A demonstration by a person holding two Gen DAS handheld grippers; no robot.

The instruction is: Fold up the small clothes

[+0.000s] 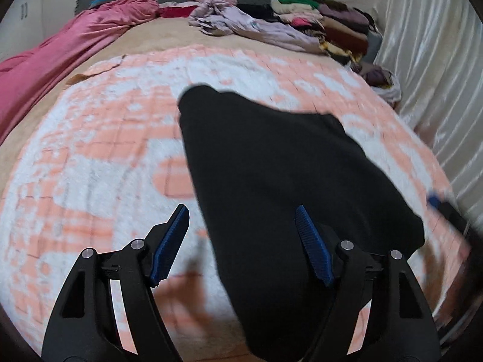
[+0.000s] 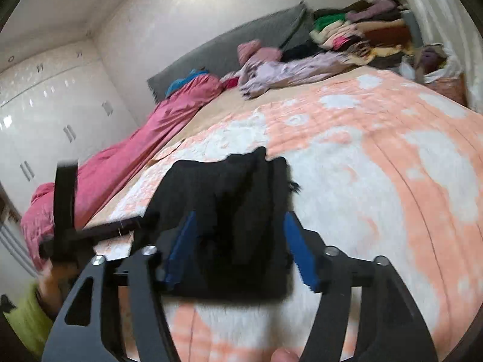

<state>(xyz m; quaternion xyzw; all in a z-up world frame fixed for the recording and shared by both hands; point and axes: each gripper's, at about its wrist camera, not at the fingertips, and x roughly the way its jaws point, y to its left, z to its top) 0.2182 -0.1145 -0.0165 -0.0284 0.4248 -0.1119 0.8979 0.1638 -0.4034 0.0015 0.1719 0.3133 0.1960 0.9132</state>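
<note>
A black garment [image 1: 271,175] lies flat on the peach and white blanket [image 1: 90,166]. My left gripper [image 1: 241,209] is open just above the garment's near left edge; its right fingertip is over the cloth and its left one over the blanket. In the right wrist view the same black garment [image 2: 229,199] looks folded into a rough rectangle. My right gripper [image 2: 240,214] stands open at its near edge, blue pads [image 2: 302,256] apart, with cloth between them and no pad pressing. The picture is blurred.
A lilac garment [image 1: 241,24] and a pile of folded clothes [image 1: 332,21] lie at the bed's far end. A pink duvet [image 1: 45,69] runs along the left side. A white curtain [image 1: 437,75] hangs on the right. A white wardrobe [image 2: 45,120] stands beyond the bed.
</note>
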